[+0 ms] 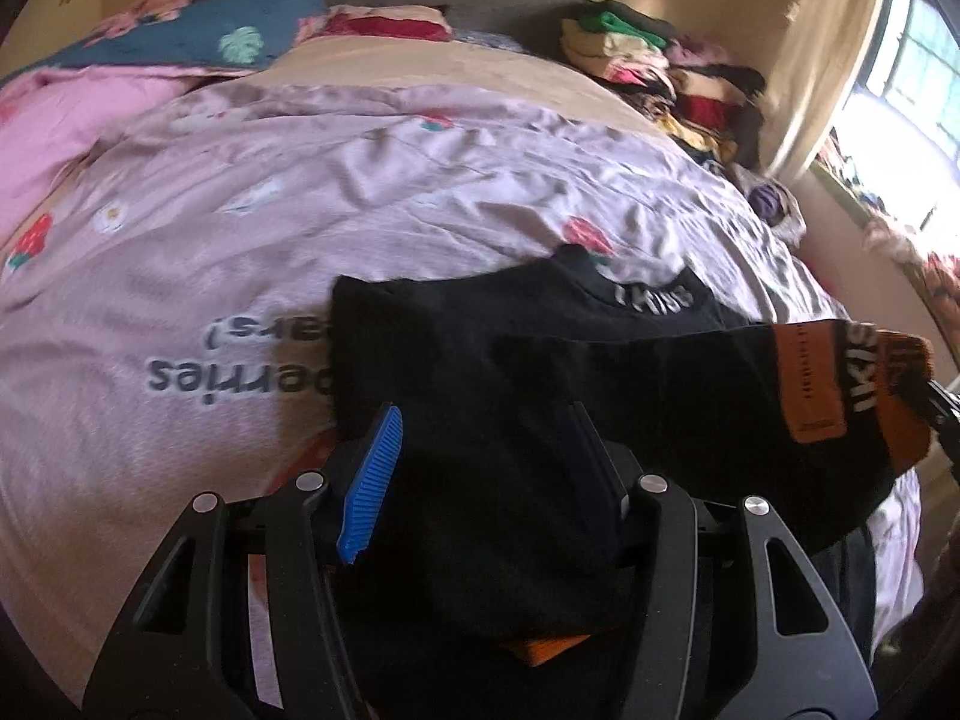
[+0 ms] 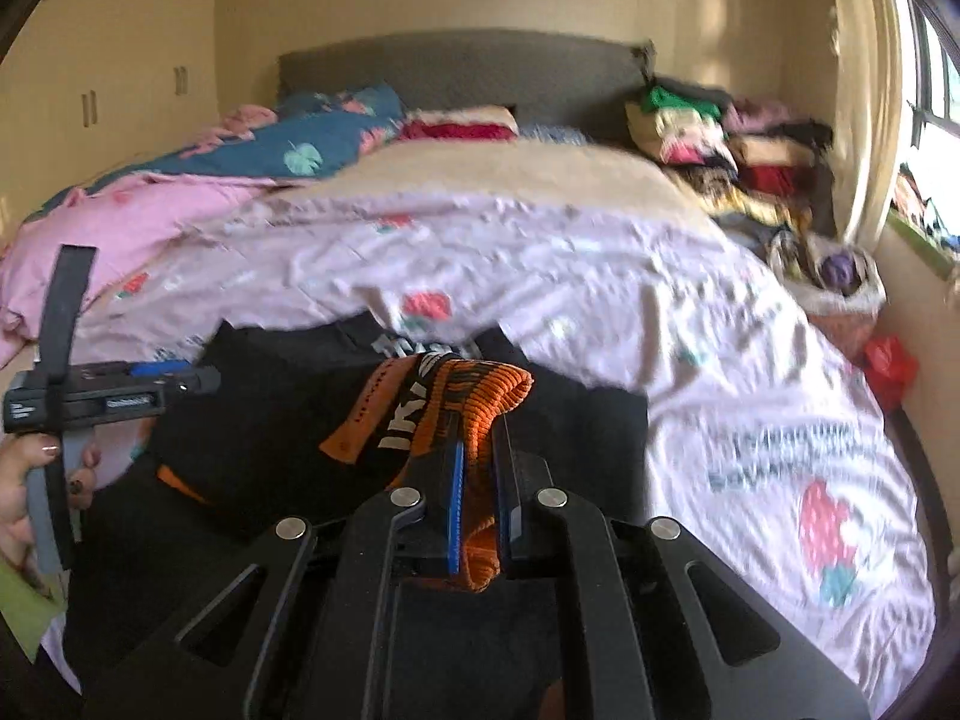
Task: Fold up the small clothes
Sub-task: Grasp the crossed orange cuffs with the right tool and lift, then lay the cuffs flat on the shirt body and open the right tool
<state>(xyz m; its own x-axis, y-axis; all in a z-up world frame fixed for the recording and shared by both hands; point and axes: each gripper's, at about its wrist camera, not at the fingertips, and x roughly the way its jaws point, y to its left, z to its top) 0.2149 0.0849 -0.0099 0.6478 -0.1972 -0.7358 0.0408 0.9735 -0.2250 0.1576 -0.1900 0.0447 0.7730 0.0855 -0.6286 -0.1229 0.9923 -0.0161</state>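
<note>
A black sock with an orange cuff [image 1: 660, 396] is stretched between my two grippers above the bed. My left gripper [image 1: 480, 450] has its jaws wide apart with the sock's black toe end lying between the blue pads [image 1: 372, 480]. My right gripper [image 2: 480, 480] is shut on the orange ribbed cuff [image 2: 480, 402]. A second black sock [image 1: 480, 312] lies flat on the pink bedspread beneath, its cuff lettering visible; it also shows in the right wrist view [image 2: 288, 372]. The left gripper [image 2: 108, 396] shows at the left of the right wrist view, held by a hand.
The bed is covered by a pale pink strawberry-print sheet [image 1: 300, 210]. A blue and pink duvet [image 2: 240, 156] lies at the far left. A pile of folded clothes [image 2: 720, 144] stands at the far right by the curtain and window. A grey headboard [image 2: 456, 66] is behind.
</note>
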